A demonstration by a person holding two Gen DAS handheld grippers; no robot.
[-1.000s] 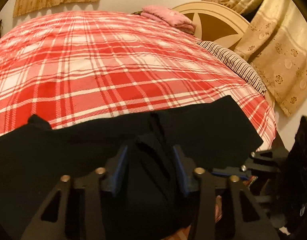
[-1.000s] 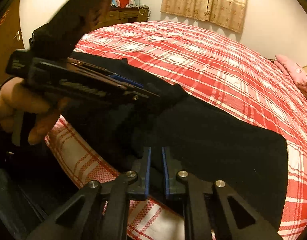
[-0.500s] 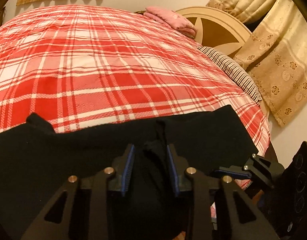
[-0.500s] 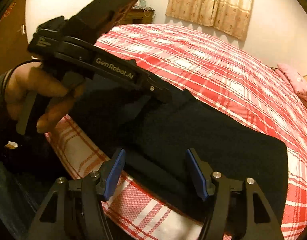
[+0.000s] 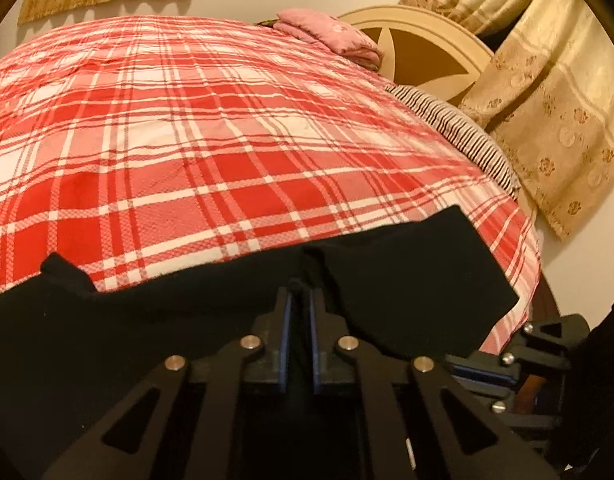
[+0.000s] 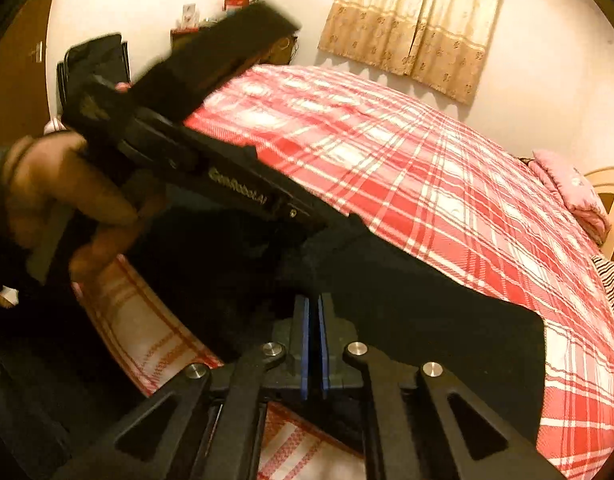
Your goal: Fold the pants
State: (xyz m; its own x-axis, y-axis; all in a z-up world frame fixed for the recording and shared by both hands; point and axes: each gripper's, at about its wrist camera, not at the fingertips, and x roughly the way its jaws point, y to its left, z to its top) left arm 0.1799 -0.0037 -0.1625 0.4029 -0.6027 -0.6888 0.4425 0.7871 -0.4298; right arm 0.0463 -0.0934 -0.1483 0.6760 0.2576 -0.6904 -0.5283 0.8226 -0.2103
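Observation:
Black pants (image 5: pixel 407 280) lie along the near edge of a bed with a red plaid cover (image 5: pixel 227 140). My left gripper (image 5: pixel 299 300) is shut on a raised fold of the pants near their middle. My right gripper (image 6: pixel 313 308) is shut on the pants' near edge, to the right of the left one. The left gripper's body and the hand holding it (image 6: pixel 67 192) show in the right wrist view, over the pants (image 6: pixel 447 320). The right gripper's body shows at the lower right of the left wrist view (image 5: pixel 527 356).
A pink folded blanket (image 5: pixel 331 36) and a striped pillow (image 5: pixel 459 136) lie by the cream headboard (image 5: pixel 419 44). Beige curtains (image 5: pixel 555 100) hang to the right. A dresser with small items (image 6: pixel 211 24) stands beyond the bed's far corner. The bed edge drops off just below the grippers.
My left gripper closed on the pants' fold. My right gripper opened half a second ago, then shut again on the near edge. The left hand tilted upward.

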